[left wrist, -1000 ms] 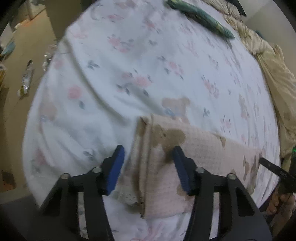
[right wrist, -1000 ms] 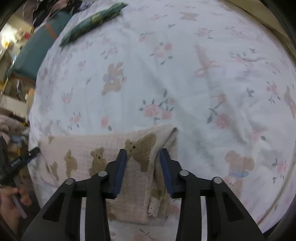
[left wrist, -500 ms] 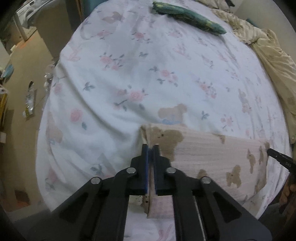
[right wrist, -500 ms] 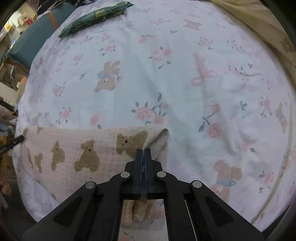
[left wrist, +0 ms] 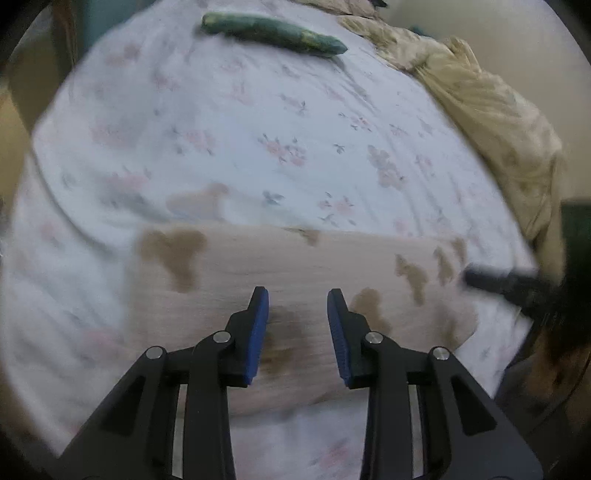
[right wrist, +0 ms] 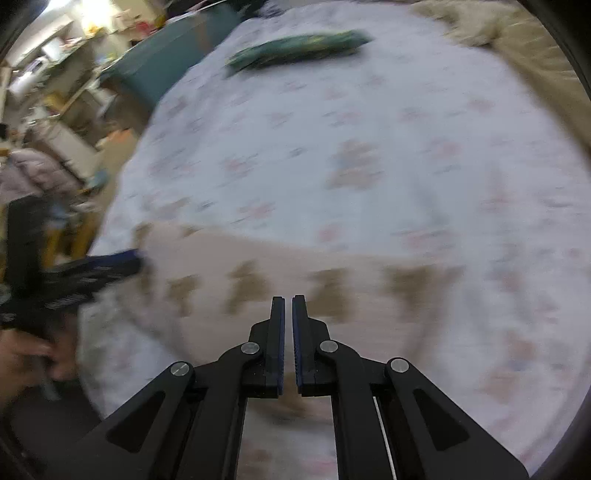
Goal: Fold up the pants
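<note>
At the bottom centre of the left wrist view, the left hand-held gripper (left wrist: pixel 297 301) has its blue pads wide apart, with nothing between them, above the pants (left wrist: pixel 295 266). In the right wrist view the right hand-held gripper (right wrist: pixel 288 306) has its fingers almost together, only a thin slit between; no cloth appears in that slit, though the picture is blurred.

The pants, pink with brown bears, lie as a folded band across the lower middle of both frames, near the front edge of the bed (left wrist: pixel 258 122), on the floral sheet. The other gripper shows as a dark shape at the right edge of the left view.

Farther up, a green folded item (left wrist: pixel 273 35) lies near the top, and a beige blanket (left wrist: pixel 491 107) is bunched at the upper right.

I think the risk is this: the band sits close to the bed edge, so a careless pull may drag it off, and a pinch on only the top layer would open the fold again.
</note>
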`<state>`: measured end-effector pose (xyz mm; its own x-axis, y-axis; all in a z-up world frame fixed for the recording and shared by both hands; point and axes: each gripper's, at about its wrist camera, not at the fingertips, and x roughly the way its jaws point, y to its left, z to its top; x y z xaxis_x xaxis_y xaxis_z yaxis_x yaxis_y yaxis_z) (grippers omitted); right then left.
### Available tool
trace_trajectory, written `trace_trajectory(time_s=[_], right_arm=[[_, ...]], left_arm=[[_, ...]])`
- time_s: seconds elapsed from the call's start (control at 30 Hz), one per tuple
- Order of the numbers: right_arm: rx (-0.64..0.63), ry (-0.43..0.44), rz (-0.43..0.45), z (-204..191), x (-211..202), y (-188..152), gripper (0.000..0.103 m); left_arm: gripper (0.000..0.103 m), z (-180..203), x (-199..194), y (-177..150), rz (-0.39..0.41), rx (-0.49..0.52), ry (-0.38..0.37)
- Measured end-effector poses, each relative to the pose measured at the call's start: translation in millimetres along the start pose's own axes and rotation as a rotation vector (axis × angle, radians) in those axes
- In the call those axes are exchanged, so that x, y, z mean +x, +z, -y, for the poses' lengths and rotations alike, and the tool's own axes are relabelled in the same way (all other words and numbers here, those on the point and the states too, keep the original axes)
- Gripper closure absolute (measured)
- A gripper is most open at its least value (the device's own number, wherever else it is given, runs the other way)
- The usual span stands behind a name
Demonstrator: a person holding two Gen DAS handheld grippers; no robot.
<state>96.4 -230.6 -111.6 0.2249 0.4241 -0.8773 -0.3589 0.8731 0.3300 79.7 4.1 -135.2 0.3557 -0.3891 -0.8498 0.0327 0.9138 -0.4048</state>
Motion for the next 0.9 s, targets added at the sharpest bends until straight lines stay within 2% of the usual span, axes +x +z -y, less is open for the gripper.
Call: trace_trajectory(time_s=[0.03,0.07,0.13,0.17,0.23,0.33,0.4,0.47,0.53,0.6,0.67,0.7,0.77,0.87,0.9], right_arm=[[-0.013,0.025,-0.003,-7.6,7.0,-1.5,0.097],[-0.021,0.045,-0.002,-13.4,11.6,-3.1,0.097],[-0.021,0.072,-0.016,-21.7,24.3,-8.3,0.097],[-0.02,0.043,-0.044,-21.6,33.5,-11.9,0.097],[-0.033,-0.017,-0.086,-17.5,43.4,-20.3,0.102],[-0.046,-0.083,-0.091,-11.0,42.7,-24.0,0.103],[-0.038,-0.139,-0.104,-3.5,40.2,-27.3,0.103],[-0.004,-0.225,-0.153,13.3,39.9,-35.5,0.103],[0.049,-0.243,-0.176,31.2,38.0,-40.9,0.103],[0.093,-0.253,-0.182,44.3,30.9,-42.8,0.103],[0.114,-0.318,-0.188,53.7,26.4,-45.1,0.103],[0.149,-0.321,-0.19,60.8,23.2,-46.1,0.103],[0.223,-0.275,-0.191,71.2,17.4,-46.0,0.103],[0.259,-0.273,-0.154,77.0,2.2,-44.1,0.101],[0.281,-0.266,-0.126,81.7,-5.9,-42.7,0.096]], left_arm=[[0.075,0.8,4.5,-1.5,0.014,-0.075,-0.079],[0.075,6.1,6.7,-1.3,0.021,-0.077,-0.103],[0.075,28.2,15.1,-6.8,0.019,0.033,-0.059],[0.075,42.0,23.8,-12.3,-0.014,0.119,-0.03],[0.075,54.3,37.6,-20.9,-0.075,0.212,0.045],[0.079,55.0,40.3,-22.0,-0.087,0.255,0.099],[0.079,46.1,37.4,-19.7,-0.105,0.226,0.102],[0.078,33.0,32.2,-19.5,-0.113,0.194,0.138],[0.076,13.8,25.6,-24.5,-0.124,0.137,0.129],[0.084,-5.3,18.8,-23.1,-0.115,0.098,0.219],[0.096,-24.1,14.6,-24.5,-0.114,0.042,0.231],[0.099,-32.3,12.4,-23.4,-0.115,0.006,0.229],[0.101,-46.2,6.7,-20.9,-0.107,-0.054,0.237],[0.101,-53.7,-5.6,-19.7,-0.086,-0.089,0.322],[0.101,-56.3,-10.4,-19.3,-0.074,-0.111,0.34]])
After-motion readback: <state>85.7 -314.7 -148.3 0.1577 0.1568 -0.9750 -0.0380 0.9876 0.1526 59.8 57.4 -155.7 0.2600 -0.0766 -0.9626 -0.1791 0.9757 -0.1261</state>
